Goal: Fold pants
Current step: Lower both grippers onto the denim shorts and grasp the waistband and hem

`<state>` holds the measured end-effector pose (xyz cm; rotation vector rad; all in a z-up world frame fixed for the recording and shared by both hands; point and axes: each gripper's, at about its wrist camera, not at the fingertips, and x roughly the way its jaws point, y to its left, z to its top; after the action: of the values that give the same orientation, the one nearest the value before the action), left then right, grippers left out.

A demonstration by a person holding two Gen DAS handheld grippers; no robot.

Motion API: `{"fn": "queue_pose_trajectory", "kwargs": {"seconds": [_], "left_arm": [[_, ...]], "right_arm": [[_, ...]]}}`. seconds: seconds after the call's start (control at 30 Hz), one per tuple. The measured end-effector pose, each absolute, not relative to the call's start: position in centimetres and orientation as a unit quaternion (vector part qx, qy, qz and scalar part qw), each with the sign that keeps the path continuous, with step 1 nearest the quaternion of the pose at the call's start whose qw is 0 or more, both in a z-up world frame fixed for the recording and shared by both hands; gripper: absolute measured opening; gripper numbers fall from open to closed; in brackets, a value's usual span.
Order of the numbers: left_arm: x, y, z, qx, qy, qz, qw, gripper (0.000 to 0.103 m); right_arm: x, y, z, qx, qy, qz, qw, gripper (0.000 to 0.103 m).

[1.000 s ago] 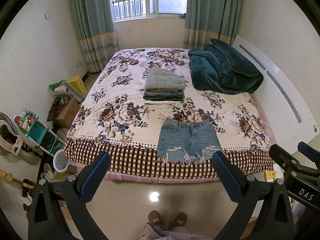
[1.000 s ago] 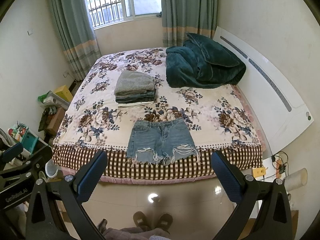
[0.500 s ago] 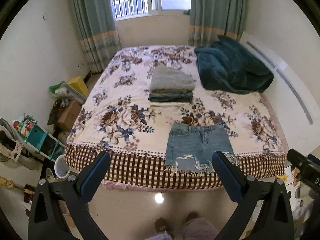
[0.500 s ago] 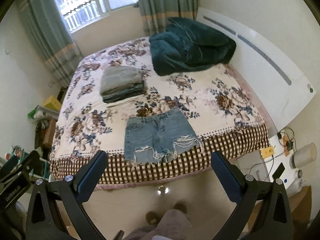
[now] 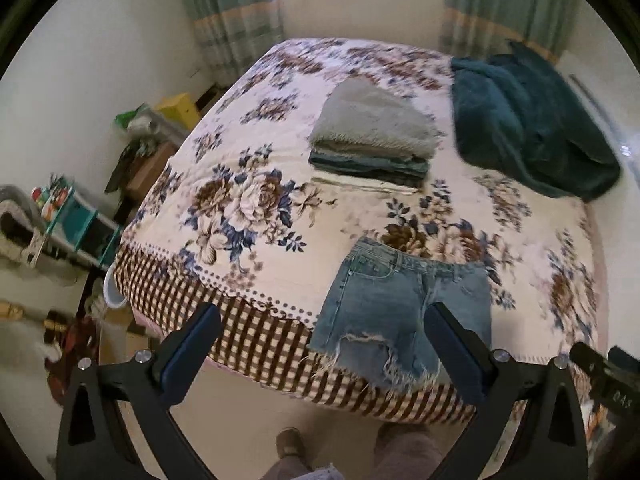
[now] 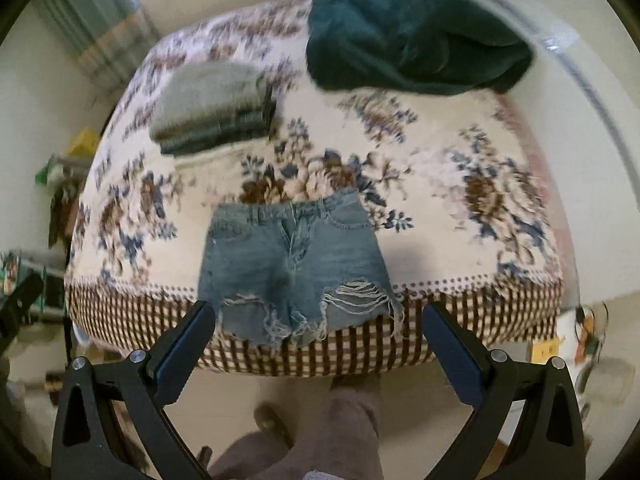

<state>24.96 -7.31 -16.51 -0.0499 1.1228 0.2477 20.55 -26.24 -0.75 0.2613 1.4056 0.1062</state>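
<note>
Denim shorts [image 5: 404, 312] lie flat near the front edge of the bed [image 5: 256, 216], waistband toward the middle, frayed hems hanging over the checkered border. Left gripper [image 5: 324, 344] hangs off that front edge, fingers spread wide, holding nothing. Right gripper [image 6: 316, 340] the same: wide open, empty, just short of the hems. Behind the shorts, toward the middle of the bed, sits a stack of folded clothes [image 5: 372, 140]. A dark green blanket [image 5: 532, 120] is bunched at the far right corner.
</note>
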Motion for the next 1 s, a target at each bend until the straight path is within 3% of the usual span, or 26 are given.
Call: {"fn": "queue_pose_trajectory", "kwargs": {"seconds": [0.3, 0.37, 0.43, 0.5, 0.7, 1.0], "left_arm": [[33.2, -14.6, -29.7, -0.054, 0.592, 0.148, 0.791, 0.103], [33.9, -16.8, -34.2, -0.061, 0.614, 0.135, 0.775, 0.103], [34.4, -19.4, -38.5, -0.074, 0.635, 0.121, 0.76, 0.103], [34.0, -22.1, -43.1, -0.082, 0.653, 0.109, 0.745, 0.103], [31.0, -31.3, -52.4, -0.045, 0.708, 0.085, 0.699, 0.103], [27.0, -40.9, -56.0, 0.051, 0.731, 0.062, 0.677, 0.103]], "right_arm": [[32.6, -31.0, -18.3, 0.069, 0.704, 0.106, 0.699, 0.103], [34.2, -31.9, -22.3, 0.071, 0.713, 0.116, 0.688, 0.094], [35.8, -33.0, -26.7, 0.08, 0.73, 0.124, 0.668, 0.072], [36.8, -33.6, -30.5, 0.088, 0.744, 0.131, 0.65, 0.063], [38.1, -34.3, -38.2, 0.064, 0.772, 0.139, 0.617, 0.062], [38.2, -33.3, -42.9, 0.063, 0.797, 0.158, 0.58, 0.066]]}}
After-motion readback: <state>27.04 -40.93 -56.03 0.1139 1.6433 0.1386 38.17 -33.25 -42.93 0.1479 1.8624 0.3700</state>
